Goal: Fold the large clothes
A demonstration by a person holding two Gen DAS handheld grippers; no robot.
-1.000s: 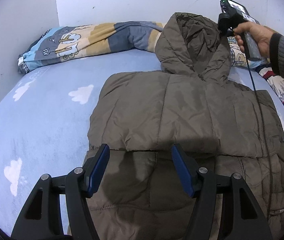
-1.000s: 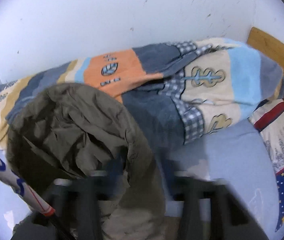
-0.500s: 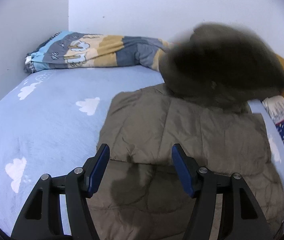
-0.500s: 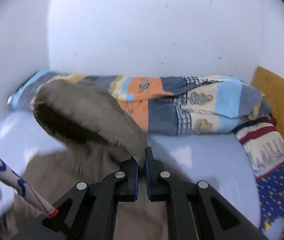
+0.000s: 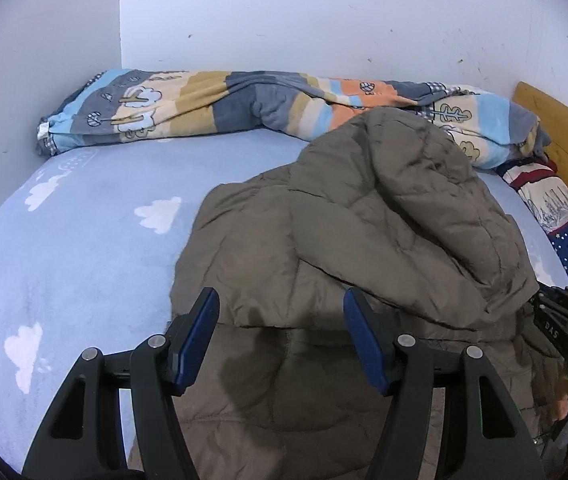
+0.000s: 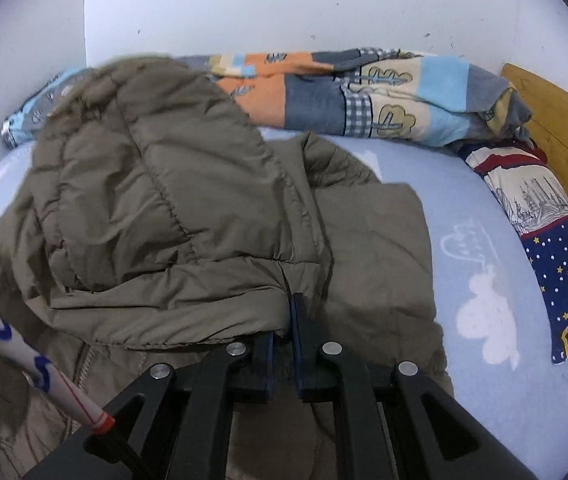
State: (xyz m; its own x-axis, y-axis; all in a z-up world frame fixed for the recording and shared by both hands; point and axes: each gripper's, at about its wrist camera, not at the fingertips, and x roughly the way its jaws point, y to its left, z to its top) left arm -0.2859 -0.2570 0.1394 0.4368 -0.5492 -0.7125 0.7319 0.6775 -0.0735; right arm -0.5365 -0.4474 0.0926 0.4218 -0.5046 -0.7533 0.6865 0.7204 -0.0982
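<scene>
Right gripper (image 6: 281,334), black-framed with blue pads, pinches the rim of the quilted hood (image 6: 171,216) of the olive-brown padded jacket (image 5: 284,264), its jaws just starting to part, likely to let the hood drop now it lies folded forward over the jacket's back. Left gripper (image 5: 279,338) hovers above the jacket's lower half, jaws apart and empty, seemingly waiting. Jacket lies spread on the pale blue cloud-print bed sheet (image 5: 83,240); a patchwork duvet (image 5: 211,100) is bunched along the white wall (image 5: 324,16).

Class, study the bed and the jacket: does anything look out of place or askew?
The jacket's hood lies flipped down over the jacket body, bunched and slanted rather than flat. A dark patch marks the fabric between the left gripper's fingers.
</scene>
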